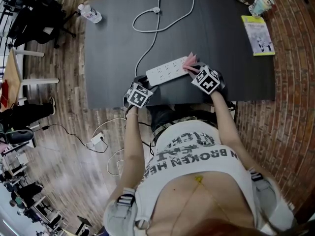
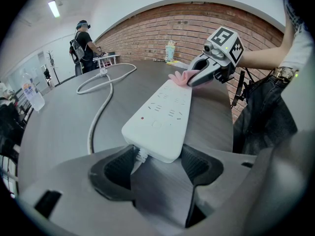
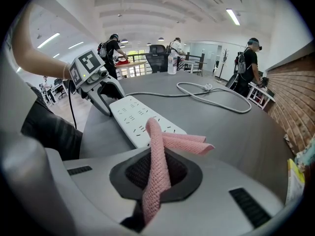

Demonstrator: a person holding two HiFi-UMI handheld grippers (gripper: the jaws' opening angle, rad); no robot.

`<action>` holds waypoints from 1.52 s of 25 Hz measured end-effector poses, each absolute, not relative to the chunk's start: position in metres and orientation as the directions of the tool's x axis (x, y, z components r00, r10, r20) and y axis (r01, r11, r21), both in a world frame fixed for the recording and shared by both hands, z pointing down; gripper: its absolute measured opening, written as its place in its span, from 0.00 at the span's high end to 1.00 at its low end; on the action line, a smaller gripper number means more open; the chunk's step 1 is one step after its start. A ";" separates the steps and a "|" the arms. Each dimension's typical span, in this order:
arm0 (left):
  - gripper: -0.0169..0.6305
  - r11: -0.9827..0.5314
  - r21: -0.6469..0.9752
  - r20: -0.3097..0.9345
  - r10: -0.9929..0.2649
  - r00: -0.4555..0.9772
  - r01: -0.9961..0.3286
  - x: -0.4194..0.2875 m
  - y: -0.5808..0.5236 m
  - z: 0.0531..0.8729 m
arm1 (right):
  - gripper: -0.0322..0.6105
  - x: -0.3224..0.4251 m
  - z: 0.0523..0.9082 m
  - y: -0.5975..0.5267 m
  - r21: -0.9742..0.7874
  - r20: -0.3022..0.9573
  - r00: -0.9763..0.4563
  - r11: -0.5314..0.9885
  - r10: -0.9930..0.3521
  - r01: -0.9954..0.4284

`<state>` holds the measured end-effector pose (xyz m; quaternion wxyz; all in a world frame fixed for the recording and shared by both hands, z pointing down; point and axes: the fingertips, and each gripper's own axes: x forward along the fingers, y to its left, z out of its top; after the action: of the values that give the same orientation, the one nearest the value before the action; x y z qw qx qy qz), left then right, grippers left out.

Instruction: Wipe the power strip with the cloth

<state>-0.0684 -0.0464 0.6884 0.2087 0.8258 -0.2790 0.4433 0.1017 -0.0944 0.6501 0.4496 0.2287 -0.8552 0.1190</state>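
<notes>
Dark grey table, broad and mostly bare. Near its front edge, a white power strip, flat and slightly askew, with the cord looping off toward the far side.

Left gripper: jaws spread wide, set against both sides of the strip's cord end, apparently to hold it in place. Right gripper: jaws pressed together on the pink cloth, with the loose tail draped over the strip's opposite end.

Looks like wiping just under way, or at the turn of a stroke. Cloth touching only the end furthest from the cord, with the rest of the top face, sockets and switch included, bare of it. No dust or streaks visible, so cannot tell which parts are already wiped. Probably left to do: drawing the cloth along the length toward the held end, then perhaps the sides.

Two containers, both well apart from the strip. Clear plastic bottle at the far left corner, capped, fill level not readable. Small patterned cup at the far right corner, contents hidden.
</notes>
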 end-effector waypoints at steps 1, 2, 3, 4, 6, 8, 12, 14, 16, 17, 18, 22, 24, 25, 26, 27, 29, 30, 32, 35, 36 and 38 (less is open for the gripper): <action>0.54 -0.756 0.097 0.849 -0.276 0.450 -0.647 -0.069 -0.047 0.687 | 0.92 0.103 0.650 -0.095 0.001 0.825 -0.488 0.864 -0.284 -0.503; 0.54 -0.756 0.098 0.849 -0.276 0.451 -0.647 -0.069 -0.047 0.687 | 0.92 0.103 0.651 -0.096 -0.002 0.828 -0.484 0.861 -0.283 -0.508; 0.54 -0.757 0.100 0.847 -0.277 0.455 -0.646 -0.068 -0.047 0.688 | 0.92 0.103 0.651 -0.096 -0.005 0.832 -0.479 0.859 -0.281 -0.513; 0.54 -0.760 0.102 0.842 -0.278 0.462 -0.642 -0.067 -0.048 0.691 | 0.92 0.103 0.651 -0.096 -0.006 0.836 -0.473 0.857 -0.278 -0.516; 0.54 -0.763 0.105 0.837 -0.279 0.471 -0.638 -0.066 -0.048 0.695 | 0.92 0.103 0.651 -0.097 -0.012 0.841 -0.466 0.853 -0.273 -0.521; 0.54 -0.761 0.103 0.839 -0.279 0.466 -0.641 -0.067 -0.048 0.693 | 0.92 0.103 0.652 -0.098 -0.021 0.841 -0.468 0.847 -0.272 -0.531; 0.54 -0.767 0.100 0.832 -0.284 0.476 -0.634 -0.064 -0.049 0.696 | 0.92 0.106 0.652 -0.099 -0.027 0.834 -0.471 0.831 -0.288 -0.556; 0.54 -0.769 0.098 0.828 -0.290 0.481 -0.632 -0.062 -0.051 0.697 | 0.92 0.108 0.653 -0.100 -0.029 0.831 -0.472 0.825 -0.293 -0.565; 0.54 -0.766 0.100 0.833 -0.285 0.475 -0.635 -0.062 -0.050 0.697 | 0.92 0.108 0.654 -0.100 -0.029 0.834 -0.468 0.822 -0.294 -0.569; 0.54 -0.765 0.103 0.833 -0.283 0.475 -0.636 -0.062 -0.050 0.697 | 0.92 0.108 0.654 -0.100 -0.026 0.836 -0.464 0.822 -0.294 -0.569; 0.54 -0.766 0.105 0.832 -0.283 0.478 -0.635 -0.062 -0.049 0.697 | 0.92 0.108 0.654 -0.100 -0.022 0.838 -0.459 0.821 -0.296 -0.570; 0.54 -0.769 0.100 0.829 -0.287 0.480 -0.632 -0.061 -0.053 0.697 | 0.92 0.107 0.655 -0.101 0.003 0.841 -0.446 0.828 -0.306 -0.561; 0.54 -0.768 0.100 0.830 -0.286 0.478 -0.632 -0.060 -0.054 0.700 | 0.92 0.110 0.658 -0.104 0.001 0.841 -0.447 0.827 -0.305 -0.562; 0.54 -0.767 0.102 0.833 -0.283 0.476 -0.634 -0.060 -0.053 0.701 | 0.92 0.111 0.659 -0.105 -0.006 0.842 -0.448 0.824 -0.302 -0.566; 0.54 -0.765 0.103 0.835 -0.280 0.473 -0.635 -0.061 -0.053 0.701 | 0.92 0.111 0.659 -0.105 -0.010 0.843 -0.446 0.822 -0.299 -0.569; 0.54 -0.765 0.104 0.835 -0.280 0.473 -0.636 -0.062 -0.052 0.700 | 0.92 0.109 0.657 -0.103 -0.011 0.845 -0.444 0.821 -0.297 -0.571; 0.54 -0.767 0.103 0.831 -0.284 0.479 -0.633 -0.064 -0.050 0.696 | 0.93 0.105 0.654 -0.100 -0.006 0.847 -0.441 0.825 -0.296 -0.565; 0.54 -0.769 0.101 0.830 -0.285 0.480 -0.631 -0.065 -0.049 0.696 | 0.92 0.104 0.653 -0.099 0.002 0.847 -0.440 0.831 -0.297 -0.557; 0.54 -0.773 0.097 0.834 -0.281 0.475 -0.627 -0.064 -0.048 0.696 | 0.92 0.105 0.653 -0.098 0.017 0.847 -0.441 0.844 -0.297 -0.537; 0.54 -0.771 0.092 0.849 -0.270 0.454 -0.630 -0.067 -0.046 0.695 | 0.92 0.102 0.652 -0.096 0.011 0.845 -0.452 0.855 -0.285 -0.518; 0.54 -0.772 0.084 0.858 -0.266 0.440 -0.630 -0.069 -0.046 0.695 | 0.92 0.101 0.651 -0.096 0.012 0.846 -0.455 0.863 -0.278 -0.505; 0.54 -0.799 0.051 0.883 -0.245 0.401 -0.600 -0.069 -0.042 0.691 | 0.92 0.101 0.650 -0.095 0.020 0.849 -0.458 0.883 -0.263 -0.469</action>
<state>-0.0694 -0.0417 0.6913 0.1837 0.8165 -0.2587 0.4824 0.1009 -0.0951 0.6501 0.4736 0.2162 -0.8468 0.1089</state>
